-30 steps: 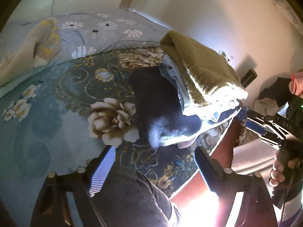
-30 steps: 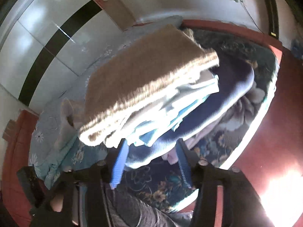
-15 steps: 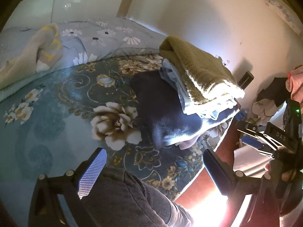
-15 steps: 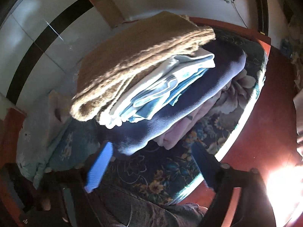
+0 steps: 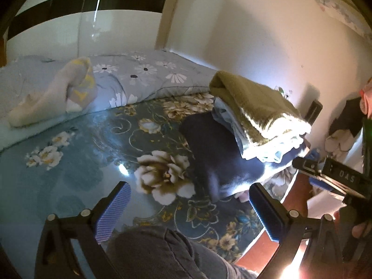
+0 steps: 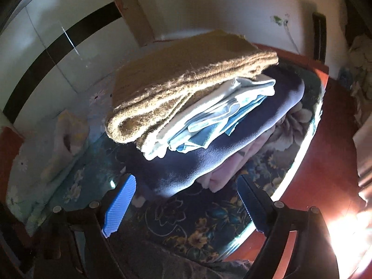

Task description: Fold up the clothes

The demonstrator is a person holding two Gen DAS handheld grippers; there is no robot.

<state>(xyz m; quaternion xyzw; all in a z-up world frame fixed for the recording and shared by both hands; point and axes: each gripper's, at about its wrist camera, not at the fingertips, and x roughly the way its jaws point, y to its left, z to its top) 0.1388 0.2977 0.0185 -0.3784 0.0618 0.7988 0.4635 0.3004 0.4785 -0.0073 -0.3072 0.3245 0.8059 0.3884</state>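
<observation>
A pile of folded clothes (image 6: 204, 116) sits on the bed (image 5: 81, 162), near its edge. On top is a thick brown sweater (image 6: 186, 74). Under it lie thin light blue clothes (image 6: 220, 116), then a dark blue fleece (image 6: 244, 134), and a pink one (image 6: 223, 174) at the bottom.

The left tool (image 5: 188, 211) is wide open and holds nothing. The right tool (image 6: 186, 204) is wide open too, and empty. Both hang over the bed, just in front of the pile. Some gray cloth (image 5: 167, 253) shows low down by the left tool. I cannot tell what it is.

The clothes look soft and floppy. They would bend and sag when lifted. The sweater looks fuzzy and a bit heavy, so it may grip well. The thin blue ones look smooth and could slide out. A good place to pinch is a folded edge or a corner, not the middle.

A cream and yellow cloth (image 5: 58, 97) lies far back on the flowered quilt (image 5: 144, 74), still not folded.
</observation>
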